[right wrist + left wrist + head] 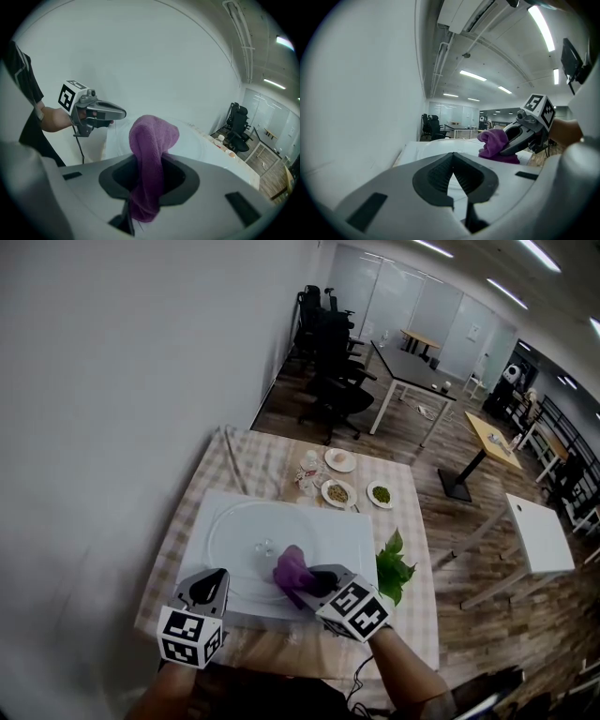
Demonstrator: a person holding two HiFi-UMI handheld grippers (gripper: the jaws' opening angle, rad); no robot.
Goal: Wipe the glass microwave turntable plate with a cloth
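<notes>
Glass microwave turntable plate lies flat on a white board on the checked counter. It sits just ahead of both hand-held grippers, on the far side from the person. It is round, so no long axis to line up with.

Right hand-held gripper is the nearer one to the work. It comes in over the plate's near-right part and points left and forward toward the plate centre. Its jaws are clenched on a purple cloth. The cloth bunches up out of the jaw mouth, with a tail hanging below. From the head view the cloth appears to rest on the glass, inside the near rim. The next wipe looks like a sweep away from the person, across the centre.

Left hand-held gripper is at the near-left edge of the board, just beside the plate rim. Its jaws meet at the tips with nothing between them, only a thin wedge of white showing behind. Cannot tell if it touches the plate or the board.

Small dishes and a green leaf sprig sit off the plate, far side and right.
</notes>
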